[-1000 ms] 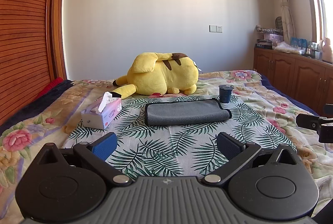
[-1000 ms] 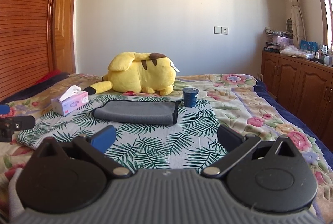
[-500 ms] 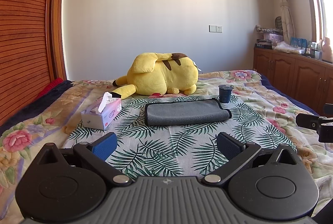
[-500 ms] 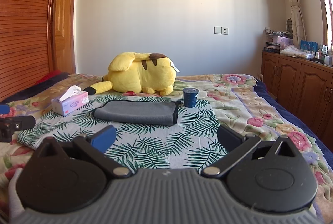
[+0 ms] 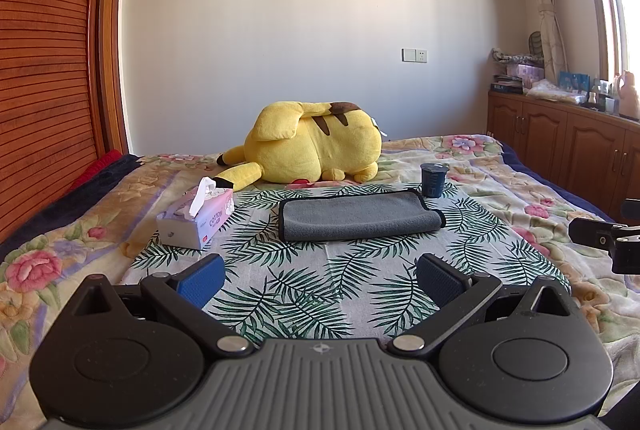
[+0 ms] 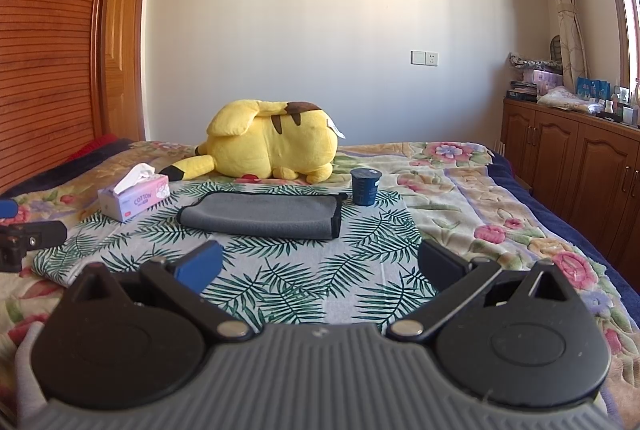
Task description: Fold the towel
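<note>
Both black hand-held grippers, left [image 5: 320, 276] and right [image 6: 320, 264], were spread wide, holding nothing. Folded grey towel with black trim [image 5: 358, 216] lay at 12 o'clock on palm-leaf print cloth [image 5: 304, 282], well apart from both.

I hold my left gripper [image 5: 320, 280] and right gripper [image 6: 320, 266] level, side by side, short of the towel [image 5: 358, 216], jaws spread wide, gripping nothing.

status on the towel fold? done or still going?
Done: the grey towel with black trim lies on the palm-leaf sheet already doubled over, its folded edge toward the dark blue cup. In hand: nothing; the left hand-held gripper and right hand-held gripper are open, short of the towel. Left: possibly another fold; I can't tell.
</note>
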`<act>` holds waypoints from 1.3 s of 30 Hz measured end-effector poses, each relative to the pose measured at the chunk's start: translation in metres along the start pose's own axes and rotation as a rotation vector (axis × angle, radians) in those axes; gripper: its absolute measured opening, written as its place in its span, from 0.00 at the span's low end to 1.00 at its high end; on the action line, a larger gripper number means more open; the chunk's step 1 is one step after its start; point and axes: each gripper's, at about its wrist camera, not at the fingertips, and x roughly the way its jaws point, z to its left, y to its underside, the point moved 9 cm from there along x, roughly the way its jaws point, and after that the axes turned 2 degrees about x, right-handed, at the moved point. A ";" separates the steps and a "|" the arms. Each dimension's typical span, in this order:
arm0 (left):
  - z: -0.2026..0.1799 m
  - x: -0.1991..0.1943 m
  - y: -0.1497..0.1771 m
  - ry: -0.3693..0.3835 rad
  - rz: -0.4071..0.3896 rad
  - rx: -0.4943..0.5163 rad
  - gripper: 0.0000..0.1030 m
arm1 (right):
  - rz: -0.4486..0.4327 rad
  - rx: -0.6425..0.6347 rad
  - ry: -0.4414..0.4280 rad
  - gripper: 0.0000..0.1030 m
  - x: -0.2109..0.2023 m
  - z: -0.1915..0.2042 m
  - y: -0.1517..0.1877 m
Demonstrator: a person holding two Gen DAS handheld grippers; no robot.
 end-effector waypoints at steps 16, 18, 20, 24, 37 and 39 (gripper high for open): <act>0.001 -0.001 -0.001 0.001 0.000 -0.005 0.84 | 0.000 0.000 0.000 1.00 0.000 0.000 0.000; 0.001 -0.001 -0.001 0.002 0.002 -0.005 0.84 | 0.000 0.000 0.000 1.00 0.000 0.000 0.000; 0.002 -0.001 -0.002 0.002 0.002 -0.003 0.84 | 0.000 0.000 0.000 1.00 0.000 0.000 0.000; 0.002 -0.001 -0.001 0.002 0.000 0.005 0.84 | 0.000 0.000 0.000 1.00 0.000 0.000 0.000; 0.002 0.000 0.000 0.002 0.003 0.010 0.84 | 0.000 0.000 0.000 1.00 0.000 0.000 0.000; 0.002 0.000 0.000 0.003 0.003 0.010 0.84 | 0.000 0.000 0.000 1.00 0.000 0.000 0.000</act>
